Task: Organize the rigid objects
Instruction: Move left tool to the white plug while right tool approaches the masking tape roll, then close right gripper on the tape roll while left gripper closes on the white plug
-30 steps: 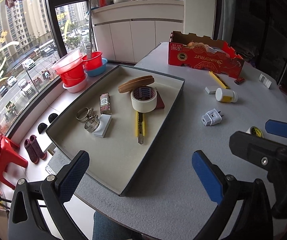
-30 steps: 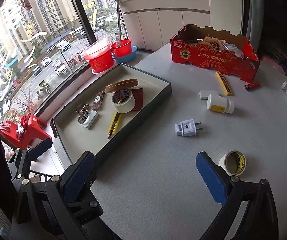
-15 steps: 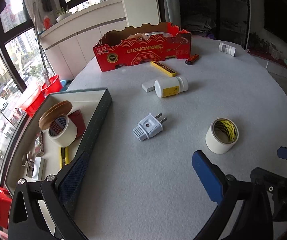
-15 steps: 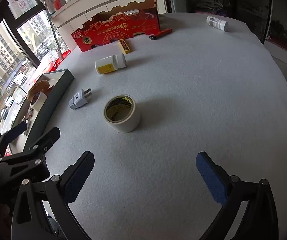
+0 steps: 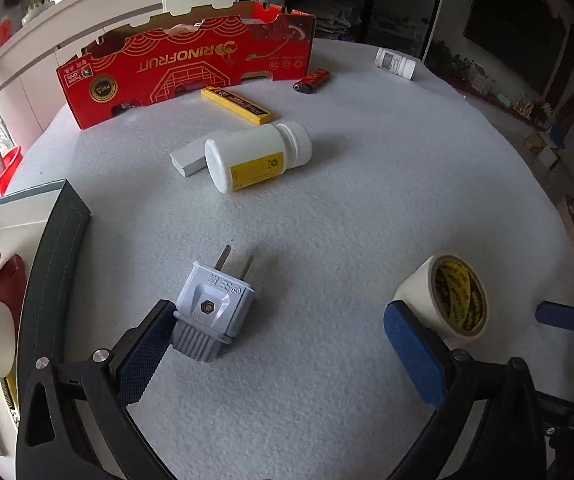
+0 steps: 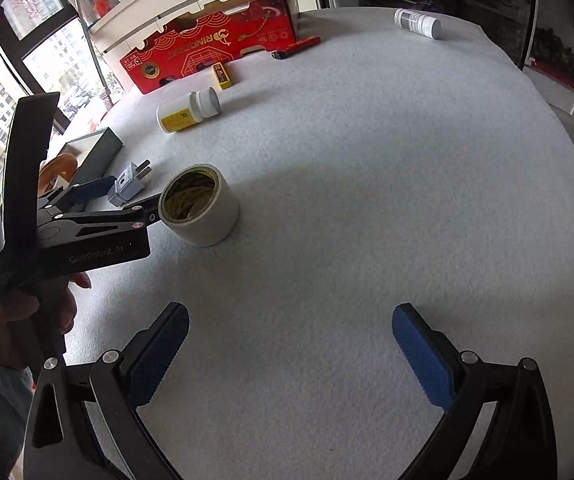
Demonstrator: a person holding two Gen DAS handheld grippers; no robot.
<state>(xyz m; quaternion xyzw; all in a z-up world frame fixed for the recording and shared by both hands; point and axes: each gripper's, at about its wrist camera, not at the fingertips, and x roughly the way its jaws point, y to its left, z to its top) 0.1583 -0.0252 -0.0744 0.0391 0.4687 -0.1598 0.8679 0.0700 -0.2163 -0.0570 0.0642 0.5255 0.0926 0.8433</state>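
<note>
A white two-pin plug (image 5: 213, 306) lies on the grey felt table (image 5: 327, 216), its grey tail touching the left finger of my open left gripper (image 5: 279, 356). A white tape roll (image 5: 445, 296) stands just beyond that gripper's right finger. In the right wrist view the plug (image 6: 129, 184) and tape roll (image 6: 199, 210) lie at left, with the left gripper (image 6: 127, 200) reaching between them. My right gripper (image 6: 291, 360) is open and empty over bare felt. The dark-walled tray (image 5: 53, 264) holding sorted items is at the left.
A white bottle with a yellow label (image 5: 257, 156), a grey block (image 5: 187, 158), a yellow cutter box (image 5: 235, 104), a red lighter (image 5: 311, 81) and a red cardboard box (image 5: 191, 66) lie further back. Another white bottle (image 6: 417, 22) lies at the far edge.
Both grippers swung right, away from the tray. The left gripper moved forward and down to the plug and tape roll. The right gripper now faces open felt.
</note>
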